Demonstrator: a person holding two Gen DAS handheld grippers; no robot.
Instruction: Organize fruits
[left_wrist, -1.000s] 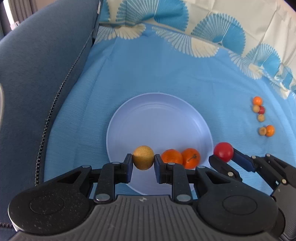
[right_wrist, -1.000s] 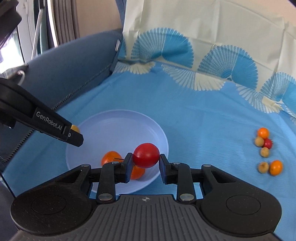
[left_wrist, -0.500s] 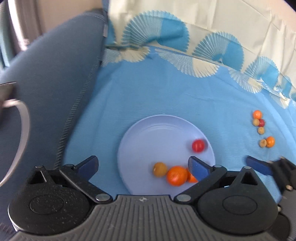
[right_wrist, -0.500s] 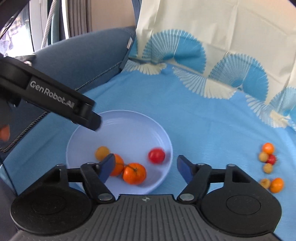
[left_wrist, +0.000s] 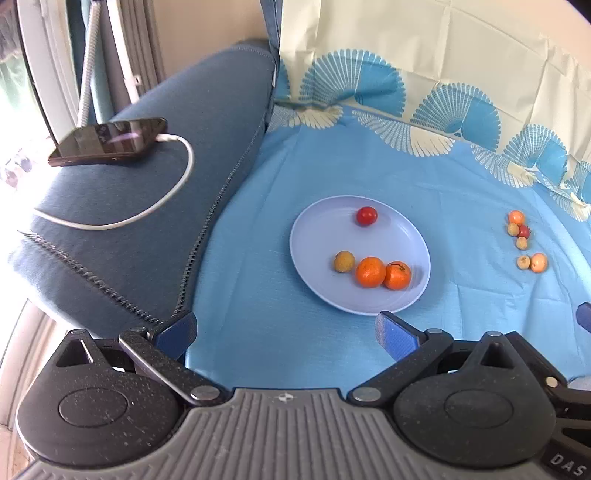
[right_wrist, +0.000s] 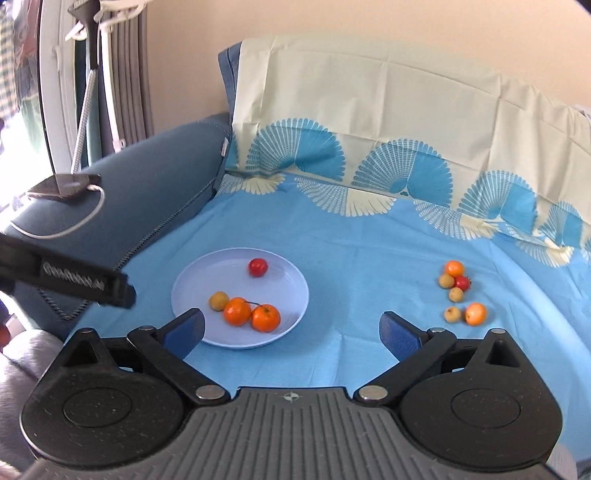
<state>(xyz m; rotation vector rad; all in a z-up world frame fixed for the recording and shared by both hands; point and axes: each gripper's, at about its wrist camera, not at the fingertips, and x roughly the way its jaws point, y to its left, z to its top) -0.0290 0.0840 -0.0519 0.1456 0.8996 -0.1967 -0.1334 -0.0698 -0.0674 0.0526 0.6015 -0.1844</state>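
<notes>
plate (right_wrist: 295, 295): four fruits inside | loose fruits (right_wrist: 458, 295): well right

Left gripper (left_wrist: 286, 334) and right gripper (right_wrist: 291, 328) both held level, jaws spread wide and empty, blue pads (right_wrist: 397, 334) facing inward.
</notes>
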